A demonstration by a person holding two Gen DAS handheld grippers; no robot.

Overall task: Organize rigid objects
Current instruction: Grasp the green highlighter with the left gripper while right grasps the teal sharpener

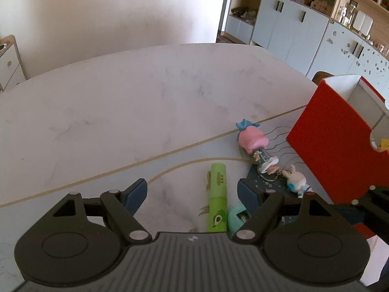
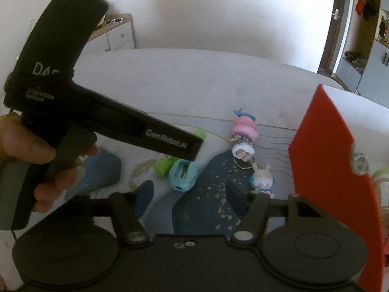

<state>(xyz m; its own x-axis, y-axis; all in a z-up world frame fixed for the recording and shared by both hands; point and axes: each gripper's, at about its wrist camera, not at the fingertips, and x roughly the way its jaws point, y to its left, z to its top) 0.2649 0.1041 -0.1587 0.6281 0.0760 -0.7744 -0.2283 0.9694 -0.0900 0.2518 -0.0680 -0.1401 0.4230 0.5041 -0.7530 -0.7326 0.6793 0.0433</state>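
White wall point(image 1: 109, 12), marble table point(image 1: 121, 102), pale blue cabinets point(image 1: 289, 24)

White marble-veined tabletop point(image 1: 145, 102) with thin gold curved inlay lines, dark blue gold-speckled patch at near edge. Beside patch: lime-green highlighter pen point(image 1: 218, 198) with avocado print; mint-teal plastic sharpener point(image 2: 182, 174); pink round figurine with blue bow point(image 1: 251, 139); white rabbit keychain with teal trim point(image 1: 297, 182). Right of patch: red cardboard box, white inside point(image 1: 340, 150). Grippers black, pads dark blue point(image 1: 136, 193).

Three figurines point(image 1: 252, 139), one marker point(image 1: 218, 199)
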